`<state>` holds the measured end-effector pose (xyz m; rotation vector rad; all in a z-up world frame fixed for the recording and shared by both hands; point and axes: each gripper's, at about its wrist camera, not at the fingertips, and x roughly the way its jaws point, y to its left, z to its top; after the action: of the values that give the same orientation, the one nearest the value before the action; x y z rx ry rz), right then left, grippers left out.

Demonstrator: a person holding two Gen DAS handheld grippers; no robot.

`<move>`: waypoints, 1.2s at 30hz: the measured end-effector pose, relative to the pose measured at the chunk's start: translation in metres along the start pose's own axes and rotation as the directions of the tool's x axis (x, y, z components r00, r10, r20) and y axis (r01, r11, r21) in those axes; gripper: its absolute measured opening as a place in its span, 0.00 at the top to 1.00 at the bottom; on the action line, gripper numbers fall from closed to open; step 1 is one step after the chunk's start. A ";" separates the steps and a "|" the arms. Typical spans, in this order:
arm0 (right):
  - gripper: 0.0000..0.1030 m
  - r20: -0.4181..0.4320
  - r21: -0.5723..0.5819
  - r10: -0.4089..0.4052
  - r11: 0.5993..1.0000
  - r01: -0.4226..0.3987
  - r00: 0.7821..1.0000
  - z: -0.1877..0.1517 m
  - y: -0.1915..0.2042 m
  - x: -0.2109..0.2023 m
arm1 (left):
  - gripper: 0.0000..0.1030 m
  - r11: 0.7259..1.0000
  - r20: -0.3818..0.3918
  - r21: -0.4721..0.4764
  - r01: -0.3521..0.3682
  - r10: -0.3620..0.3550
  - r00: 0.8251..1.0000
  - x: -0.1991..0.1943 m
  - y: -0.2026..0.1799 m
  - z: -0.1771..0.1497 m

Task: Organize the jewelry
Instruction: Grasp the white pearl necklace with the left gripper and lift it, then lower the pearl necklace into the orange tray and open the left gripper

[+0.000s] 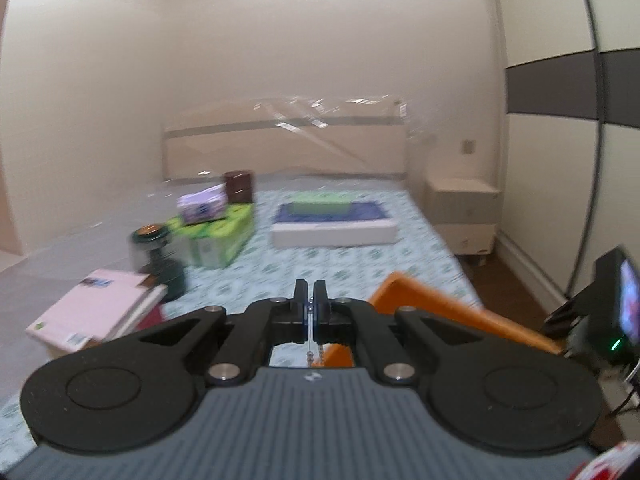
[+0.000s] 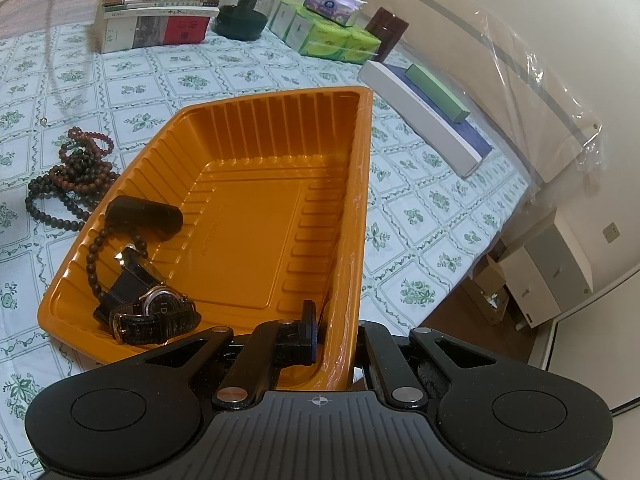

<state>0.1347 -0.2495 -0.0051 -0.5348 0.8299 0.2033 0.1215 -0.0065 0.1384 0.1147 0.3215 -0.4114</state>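
My left gripper (image 1: 311, 300) is shut on a thin silver chain (image 1: 310, 344) that hangs down between its fingers, held above the bed. The chain also shows in the right wrist view (image 2: 51, 40), hanging at the far left. My right gripper (image 2: 334, 328) is shut on the near right wall of an orange tray (image 2: 256, 184); its corner shows in the left wrist view (image 1: 420, 300). In the tray lie a black-strap watch (image 2: 156, 312), a dark bead bracelet (image 2: 96, 256) and a black cylinder (image 2: 144, 214). Dark bead strings (image 2: 72, 176) lie on the bed left of the tray.
On the floral bedspread (image 2: 420, 200) stand a stack of books (image 2: 156, 16), a dark glass jar (image 2: 246, 4), green tissue packs (image 2: 328, 36), a brown box (image 2: 386, 30) and a white flat box (image 2: 420, 116). A nightstand (image 1: 464, 216) stands right of the bed.
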 end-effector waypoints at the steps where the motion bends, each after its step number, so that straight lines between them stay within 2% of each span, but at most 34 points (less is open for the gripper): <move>1: 0.96 0.000 0.001 0.000 1.000 0.000 1.000 0.000 0.000 0.000 | 0.99 1.000 0.007 -0.005 0.025 -0.025 1.000 0.004 -0.006 0.004; 5: 0.96 0.001 0.000 0.002 1.000 -0.002 1.000 0.001 -0.002 -0.001 | 0.99 0.993 -0.003 -0.031 0.110 -0.111 0.994 0.026 -0.026 0.009; 9: 0.96 0.003 0.003 0.004 1.000 -0.004 1.000 0.000 -0.003 0.000 | 0.99 0.982 -0.085 -0.058 0.179 -0.184 0.979 0.056 -0.046 -0.007; 16: 0.96 0.003 0.005 0.005 1.000 -0.005 1.000 -0.001 -0.003 0.001 | 0.99 0.967 -0.210 -0.103 0.233 -0.250 0.945 0.095 -0.067 -0.038; 22: 0.96 0.003 0.009 0.007 1.000 -0.007 1.000 -0.001 -0.004 0.001 | 0.99 0.962 -0.263 -0.127 0.241 -0.267 0.927 0.112 -0.068 -0.055; 31: 0.96 0.004 0.008 0.006 1.000 -0.006 1.000 -0.001 -0.004 0.001 | 0.98 0.957 -0.281 -0.169 0.235 -0.276 0.919 0.117 -0.062 -0.063; 33: 0.96 0.004 0.008 0.007 1.000 -0.007 1.000 -0.001 -0.004 0.001 | 0.93 0.954 -0.281 -0.182 0.237 -0.282 0.917 0.117 -0.062 -0.062; 36: 0.96 0.004 0.008 0.007 1.000 -0.007 1.000 -0.001 -0.004 0.001 | 0.91 0.955 -0.277 -0.185 0.233 -0.278 0.920 0.114 -0.058 -0.062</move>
<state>0.1364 -0.2535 -0.0051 -0.5237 0.8289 0.2075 0.1787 -0.0909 0.0395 -0.0128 0.6714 -0.6309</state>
